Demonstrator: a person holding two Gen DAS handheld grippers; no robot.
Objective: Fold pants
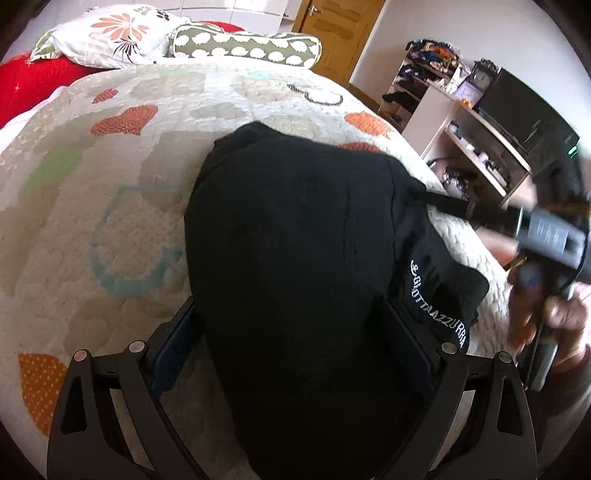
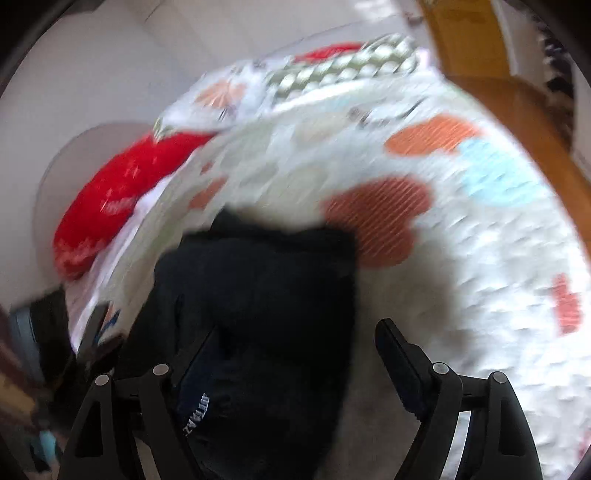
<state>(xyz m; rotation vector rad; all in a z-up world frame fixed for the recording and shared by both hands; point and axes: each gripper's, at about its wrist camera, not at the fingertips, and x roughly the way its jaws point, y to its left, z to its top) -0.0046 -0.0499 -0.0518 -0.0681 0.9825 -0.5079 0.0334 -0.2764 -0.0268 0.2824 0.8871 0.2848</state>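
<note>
A quilted bedspread [image 1: 110, 192] with pillows [image 1: 110, 37] sits near a wooden door [image 1: 332, 26] and cluttered shelves [image 1: 461, 129].

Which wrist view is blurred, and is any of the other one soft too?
Right wrist view: motion blur across the quilt and the black pants; only the right gripper looks sharp. Left wrist view: pants and quilt crisp; only the right gripper at the edge is smeared.

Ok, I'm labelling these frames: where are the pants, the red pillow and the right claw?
pants [image 1: 295, 240]: left wrist view, middle of the black fabric.
red pillow [image 2: 122, 199]: right wrist view, its middle.
right claw [image 2: 295, 365]: right wrist view, between its fingertips.
</note>
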